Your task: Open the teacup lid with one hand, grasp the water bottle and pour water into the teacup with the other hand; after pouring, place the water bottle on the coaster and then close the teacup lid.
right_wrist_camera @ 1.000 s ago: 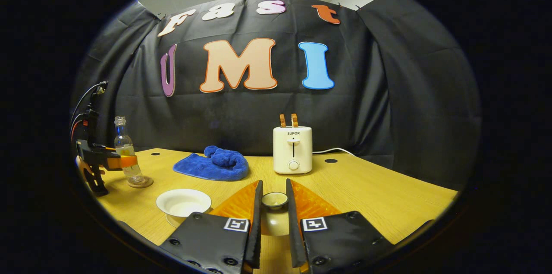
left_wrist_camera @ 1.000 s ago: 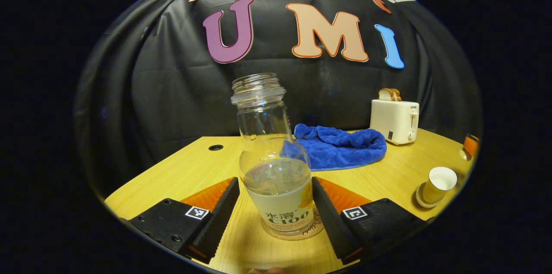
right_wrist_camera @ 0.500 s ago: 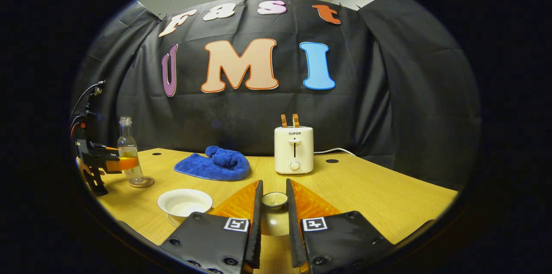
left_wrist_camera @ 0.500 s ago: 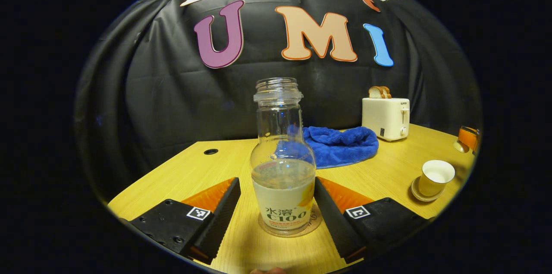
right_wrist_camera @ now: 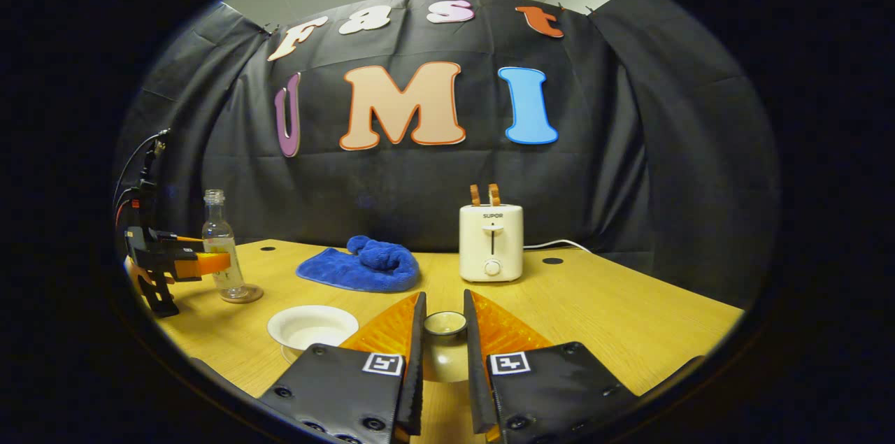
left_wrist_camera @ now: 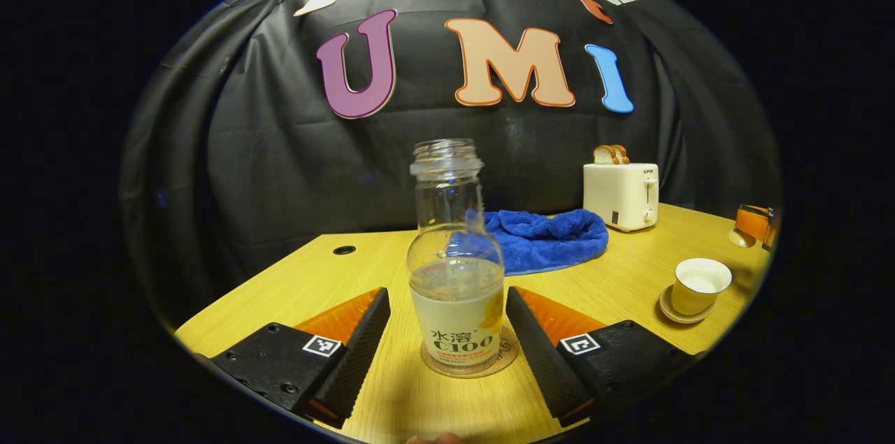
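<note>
The clear water bottle, uncapped and partly full, stands upright on a round coaster. My left gripper is open around it, with a gap on the left side. The white teacup sits uncovered on its saucer at the right. In the right gripper view, my right gripper is shut on the knob of the teacup lid, held above the table. The teacup lies low to its left. The bottle, coaster and left gripper are at far left.
A crumpled blue towel lies at the back of the wooden table. A white toaster with bread stands behind it to the right. Black cloth walls the booth behind. The table has small cable holes.
The bottle went from tilted to upright on the coaster, and the left gripper drew back slightly from it. The right gripper with the lid swung a little to the left.
</note>
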Tool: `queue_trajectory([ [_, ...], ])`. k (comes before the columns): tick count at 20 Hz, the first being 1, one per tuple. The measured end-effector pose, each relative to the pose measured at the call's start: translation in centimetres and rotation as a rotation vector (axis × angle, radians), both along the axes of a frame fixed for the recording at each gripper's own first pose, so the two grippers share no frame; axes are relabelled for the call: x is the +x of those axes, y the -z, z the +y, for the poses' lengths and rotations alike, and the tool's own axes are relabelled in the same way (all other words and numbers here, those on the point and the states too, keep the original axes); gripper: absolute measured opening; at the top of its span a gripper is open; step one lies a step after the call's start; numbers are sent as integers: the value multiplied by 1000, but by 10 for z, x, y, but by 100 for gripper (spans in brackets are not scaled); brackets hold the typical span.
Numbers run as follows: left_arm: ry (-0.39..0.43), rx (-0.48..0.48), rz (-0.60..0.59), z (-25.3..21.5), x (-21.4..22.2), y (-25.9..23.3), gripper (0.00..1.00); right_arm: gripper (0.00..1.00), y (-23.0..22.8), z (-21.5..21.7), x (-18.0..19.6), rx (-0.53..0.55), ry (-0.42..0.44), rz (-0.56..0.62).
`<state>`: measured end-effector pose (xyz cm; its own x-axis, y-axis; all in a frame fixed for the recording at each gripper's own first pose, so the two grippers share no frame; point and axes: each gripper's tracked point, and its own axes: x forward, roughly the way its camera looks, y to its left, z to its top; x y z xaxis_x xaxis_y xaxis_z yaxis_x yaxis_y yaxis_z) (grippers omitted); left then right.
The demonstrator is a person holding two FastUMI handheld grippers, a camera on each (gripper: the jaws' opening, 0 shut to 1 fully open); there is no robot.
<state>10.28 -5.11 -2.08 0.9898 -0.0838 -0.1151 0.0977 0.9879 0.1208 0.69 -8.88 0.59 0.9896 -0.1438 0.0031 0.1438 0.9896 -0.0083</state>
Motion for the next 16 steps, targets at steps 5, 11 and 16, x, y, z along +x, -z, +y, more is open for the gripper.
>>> queue_trajectory([
  [5, -3, 2, -63, 4, -16, -11, 97, 31, 3, 37, 14, 6, -194, 11],
  [11, -43, -40, -113, 19, -25, -20, 97, 29, 6, 96, 22, 16, -454, 22],
  [16, -35, -77, -108, 20, -26, -17, 96, 30, 17, 126, 39, 8, -517, 87],
])
